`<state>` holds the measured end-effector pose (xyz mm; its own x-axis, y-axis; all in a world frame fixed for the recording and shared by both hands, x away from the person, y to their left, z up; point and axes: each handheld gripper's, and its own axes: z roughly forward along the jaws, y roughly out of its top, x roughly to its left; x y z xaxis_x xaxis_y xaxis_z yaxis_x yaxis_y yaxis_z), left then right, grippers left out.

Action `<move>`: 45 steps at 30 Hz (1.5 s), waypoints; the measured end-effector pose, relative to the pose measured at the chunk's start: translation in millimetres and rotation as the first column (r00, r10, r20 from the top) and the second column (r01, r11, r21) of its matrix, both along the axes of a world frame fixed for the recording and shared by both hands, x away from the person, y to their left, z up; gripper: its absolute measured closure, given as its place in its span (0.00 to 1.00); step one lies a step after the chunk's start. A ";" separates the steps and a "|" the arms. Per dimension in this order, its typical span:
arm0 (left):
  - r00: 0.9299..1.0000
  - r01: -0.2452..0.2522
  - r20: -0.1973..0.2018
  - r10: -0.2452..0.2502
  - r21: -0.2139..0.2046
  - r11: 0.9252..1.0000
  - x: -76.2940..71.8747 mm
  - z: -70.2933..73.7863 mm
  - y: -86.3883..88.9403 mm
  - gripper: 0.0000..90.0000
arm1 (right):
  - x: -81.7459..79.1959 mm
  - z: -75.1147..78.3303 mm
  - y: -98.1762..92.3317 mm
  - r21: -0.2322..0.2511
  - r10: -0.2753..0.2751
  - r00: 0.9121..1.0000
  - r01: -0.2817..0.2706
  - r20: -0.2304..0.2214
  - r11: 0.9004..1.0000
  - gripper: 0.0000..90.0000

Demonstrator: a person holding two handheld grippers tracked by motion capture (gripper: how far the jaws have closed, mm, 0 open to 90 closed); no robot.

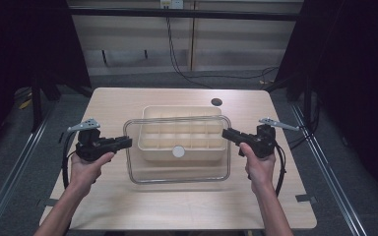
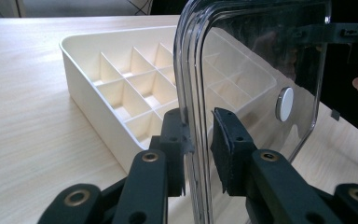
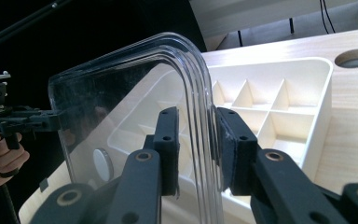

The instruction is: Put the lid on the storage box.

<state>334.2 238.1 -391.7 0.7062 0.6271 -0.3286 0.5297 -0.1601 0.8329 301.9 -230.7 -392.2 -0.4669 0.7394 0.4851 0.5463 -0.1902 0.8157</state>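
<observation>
- Clear plastic made up the rectangular lid with rounded corners point(image 1: 177, 177), which in the high view hung level above the cream plastic organiser tray with its grid of small compartments point(image 1: 150, 115); the tray sat on the pale wooden table point(image 1: 128, 211).
- From that same view, the left gripper point(image 1: 128, 142) clamped the lid's left short edge and the right gripper point(image 1: 225, 132) clamped its right short edge, each held by a hand coming up from the bottom, the left hand point(image 1: 86, 169) and the right hand point(image 1: 259, 167).
- A small round white knob point(image 1: 178, 151) sat near the lid's middle, and a dark round hole point(image 1: 216, 102) lay in the tabletop just behind the tray.
- Seen in the left gripper view, the left gripper point(image 2: 200, 135) had its two black jaws drawn in on the lid's ribbed rim point(image 2: 186, 70), one pad on either face; the tray point(image 2: 88, 93) lay beyond and below, and the knob point(image 2: 284, 103) showed through the clear panel.
- Seen in the right gripper view, the right gripper point(image 3: 198, 142) pinched the opposite rim of the lid point(image 3: 193, 70) in the same way, with the tray point(image 3: 317, 93) behind it on the table and the knob point(image 3: 102, 164) low in the panel; the left gripper point(image 3: 56, 120) showed far off at the lid's other edge.
</observation>
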 end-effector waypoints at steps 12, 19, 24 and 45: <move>1.000 -0.012 0.023 0.013 -0.027 1.000 15.0 18.4 -3.2 0.83 | 12.7 10.5 -3.2 0.039 -0.021 0.999 0.020 0.024 0.999 0.79; 0.999 -0.012 0.045 0.013 -0.021 1.000 21.5 30.1 -4.4 0.83 | 21.1 11.8 -4.8 0.068 -0.033 0.999 0.031 0.031 0.997 0.79; 0.999 -0.017 0.050 0.018 -0.026 1.000 26.2 32.3 -5.0 0.83 | 25.8 20.8 -4.3 0.048 -0.033 0.998 0.031 0.047 0.998 0.79; 0.998 -0.029 0.047 0.030 -0.021 0.999 52.2 42.4 -8.1 0.83 | 51.0 38.7 -3.5 0.001 -0.040 0.998 0.040 0.044 0.999 0.79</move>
